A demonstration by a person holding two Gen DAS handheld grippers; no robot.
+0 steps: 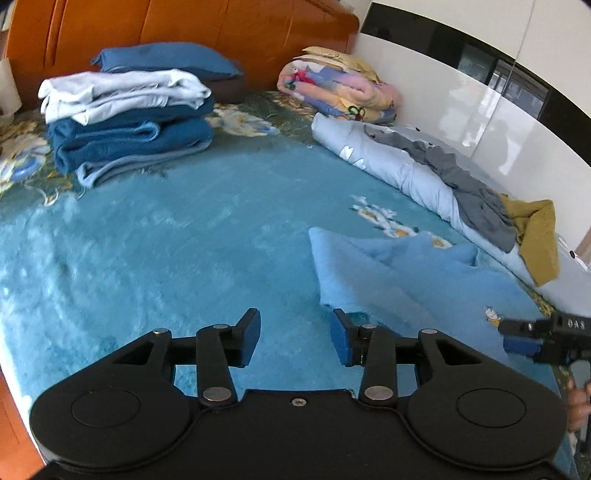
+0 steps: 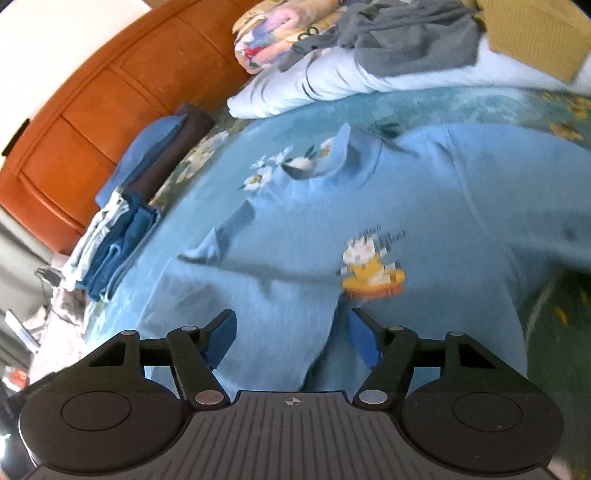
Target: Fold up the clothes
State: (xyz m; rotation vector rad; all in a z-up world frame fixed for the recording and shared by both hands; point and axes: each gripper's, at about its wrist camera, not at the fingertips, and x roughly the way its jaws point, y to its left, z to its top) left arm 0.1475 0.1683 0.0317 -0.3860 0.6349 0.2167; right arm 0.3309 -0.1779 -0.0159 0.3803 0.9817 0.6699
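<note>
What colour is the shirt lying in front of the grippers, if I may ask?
Light blue shirt, with a yellow-and-white cartoon print; clearest in the right wrist view.

A light blue sweatshirt point(image 2: 424, 221) with a small yellow cartoon print on the chest is spread, partly rumpled, on the near right part of the bed. A stack of folded blue and white clothes point(image 1: 125, 122) is seen at the far left, near the headboard.

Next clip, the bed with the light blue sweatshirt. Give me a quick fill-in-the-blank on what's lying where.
1. The light blue sweatshirt bears a yellow ____ print.
2. On the stack of folded clothes, the top garment is ____.
3. The headboard is ____ in colour.
4. Beside the grey garment lies a crumpled ____-coloured one.

Missing words: duck; white; orange; mustard
</note>
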